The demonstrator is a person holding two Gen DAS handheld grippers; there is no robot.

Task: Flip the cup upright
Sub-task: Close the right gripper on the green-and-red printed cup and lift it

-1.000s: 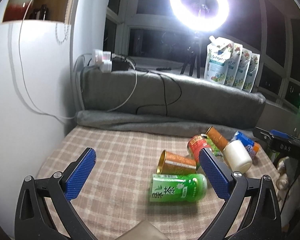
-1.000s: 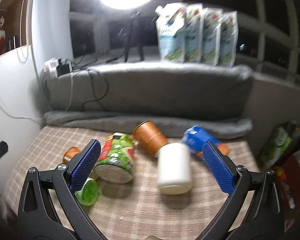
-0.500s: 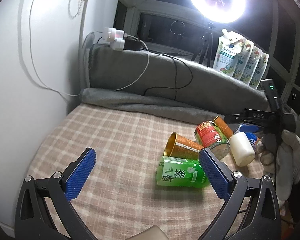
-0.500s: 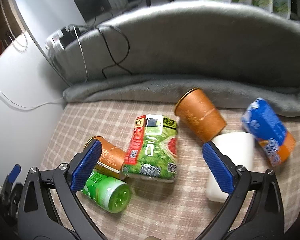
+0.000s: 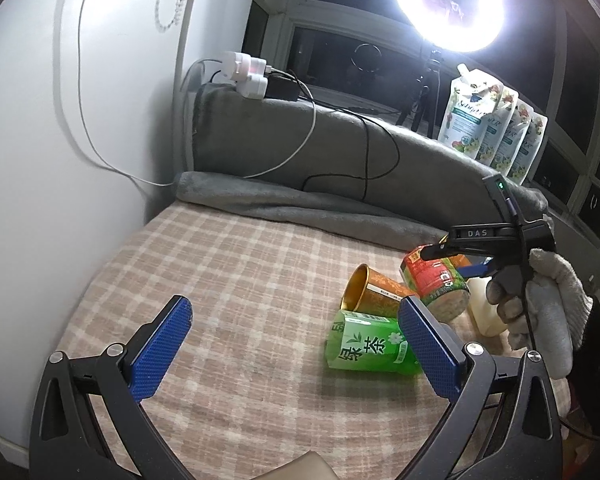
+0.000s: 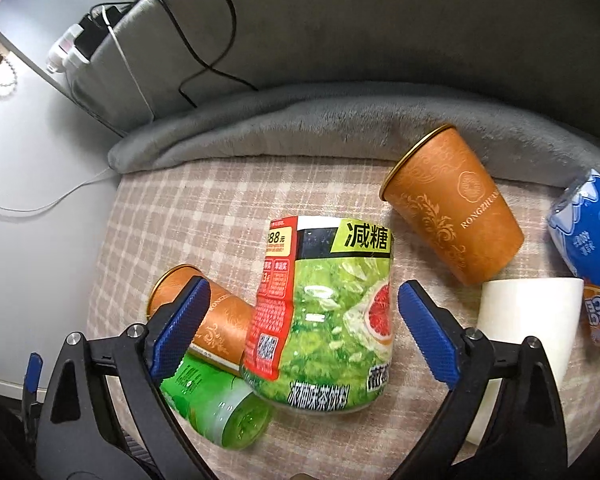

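Several cups lie on their sides on the checked cloth [image 6: 204, 208]. A large green and red drink cup [image 6: 328, 312] lies between the spread fingers of my right gripper [image 6: 304, 324], which is open just above it. One orange paper cup [image 6: 452, 204] lies behind it, another orange cup [image 6: 216, 320] to its left, and a white cup [image 6: 528, 320] to its right. My left gripper [image 5: 294, 344] is open over bare cloth. To its right I see the orange cup [image 5: 374, 292], the green and red cup [image 5: 436, 280] and a gloved hand [image 5: 548, 296] holding the right gripper.
A green tea bottle [image 6: 216, 404] lies at the front left of the pile and a blue drink pack [image 6: 592, 240] at the right. A grey blanket [image 5: 340, 152] with a power strip [image 5: 248, 74] and cables backs the cloth. A ring light [image 5: 448, 0] and refill pouches [image 5: 476, 112] stand behind.
My right gripper has dropped and moved forward until its fingers straddle the green and red cup. My left gripper has shifted left, and the gloved hand has come into its view.
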